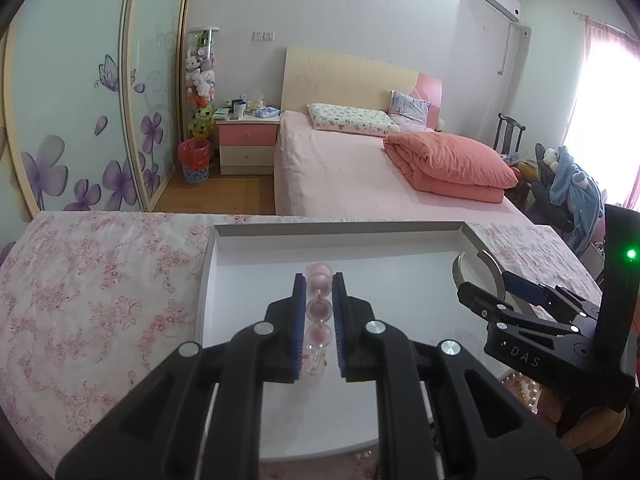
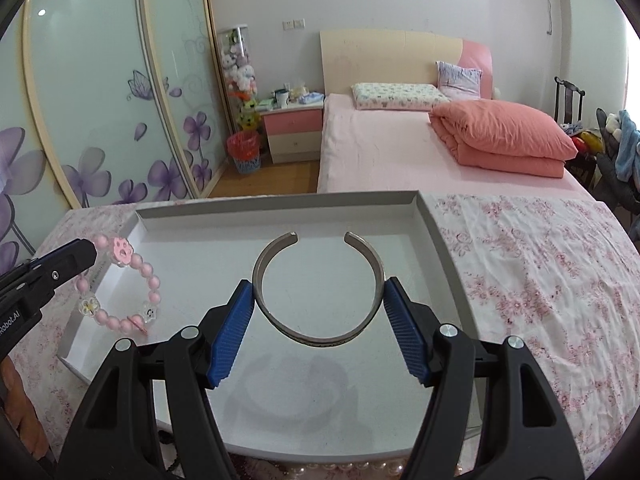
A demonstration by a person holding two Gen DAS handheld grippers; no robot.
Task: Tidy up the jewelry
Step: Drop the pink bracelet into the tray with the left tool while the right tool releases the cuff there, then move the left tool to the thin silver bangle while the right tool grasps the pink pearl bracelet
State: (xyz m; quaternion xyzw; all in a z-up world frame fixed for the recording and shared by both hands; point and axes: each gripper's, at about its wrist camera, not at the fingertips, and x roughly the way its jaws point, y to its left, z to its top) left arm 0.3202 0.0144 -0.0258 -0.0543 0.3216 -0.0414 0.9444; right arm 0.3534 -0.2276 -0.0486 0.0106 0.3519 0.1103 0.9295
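The white tray (image 2: 436, 232) floor lies bare between both bracelets; raised walls edge it.

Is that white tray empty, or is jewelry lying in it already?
Empty: the white tray floor is bare. The silver bangle and pink bead bracelet hang above it in claws.

String of cream pearls (image 2: 352, 469) cut by near edge, pink bead bracelet (image 1: 319, 312) half hidden between jaws.
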